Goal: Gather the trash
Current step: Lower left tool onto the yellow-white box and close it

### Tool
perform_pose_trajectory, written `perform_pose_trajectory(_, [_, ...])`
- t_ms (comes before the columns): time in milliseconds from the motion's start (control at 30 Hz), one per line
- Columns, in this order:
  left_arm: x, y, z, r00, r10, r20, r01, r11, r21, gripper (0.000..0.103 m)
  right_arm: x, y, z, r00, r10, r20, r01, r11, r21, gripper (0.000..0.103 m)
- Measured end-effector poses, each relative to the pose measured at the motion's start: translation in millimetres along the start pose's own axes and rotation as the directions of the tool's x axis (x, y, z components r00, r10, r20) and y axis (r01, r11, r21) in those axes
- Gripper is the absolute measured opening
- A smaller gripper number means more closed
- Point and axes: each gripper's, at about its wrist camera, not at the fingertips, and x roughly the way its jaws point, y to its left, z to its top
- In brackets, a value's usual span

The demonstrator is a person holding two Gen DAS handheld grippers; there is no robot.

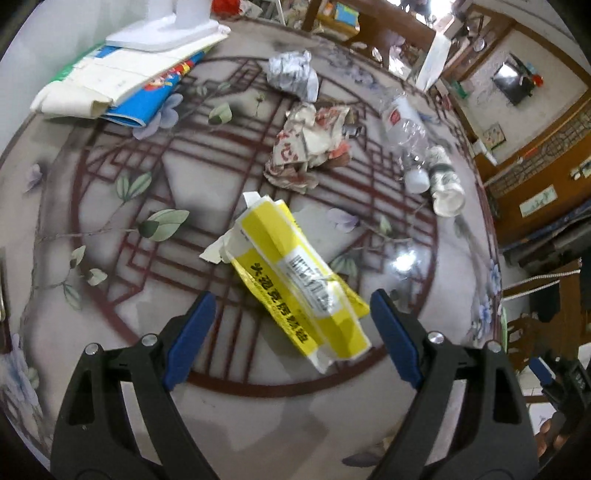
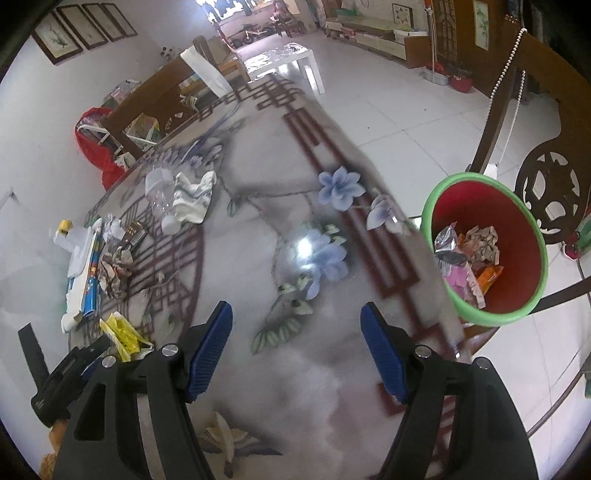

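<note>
The left gripper [image 1: 291, 314] is spread wide and holds nothing; its blue fingers [image 1: 190, 336] stand on either side of the near end of the yellow wrapper [image 1: 295, 275], with a gap on both sides. The wrapper lies flat on the table [image 1: 221, 417], slanting away from the gripper toward the upper left, with a white torn flap at its far end.

Taking the wrapper as the landmark: beyond it, a little to the right, lies a crumpled printed paper [image 1: 308, 147], and farther on a crumpled silver foil [image 1: 293, 74]. To the wrapper's right, well apart from it, a clear bottle [image 1: 404, 129] lies on its side with its white cap toward the camera, and a paper cup [image 1: 445, 182] lies touching it. Far to the wrapper's upper left sits a stack of booklets [image 1: 122, 85] with a white stand [image 1: 170, 29] resting on top.

The right gripper [image 2: 297, 349] is likewise wide apart and empty, hanging over a bare patch of the flowered table. From it, the wrapper [image 2: 123, 334] is at the left, just beside the left gripper's black body. To the right, off the table edge, stands a bin [image 2: 517, 206], red inside with a green rim, already holding several wrappers [image 2: 467, 254].
</note>
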Motion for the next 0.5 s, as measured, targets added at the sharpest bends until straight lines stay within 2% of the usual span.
perform_pose_trajectory(233, [19,-4,11,0.999,-0.023,-0.040,0.025,0.998,0.060,0.083,-1,12,-12,0.999,-0.037,0.000,0.037,0.999,0.015,0.070])
perform_pose_trajectory(500, [25,-24,22,1.000,-0.009,0.003,0.008,0.978,0.209,0.083,3,17,-15,0.997,-0.076,-0.012,0.076,0.997,0.023,0.070])
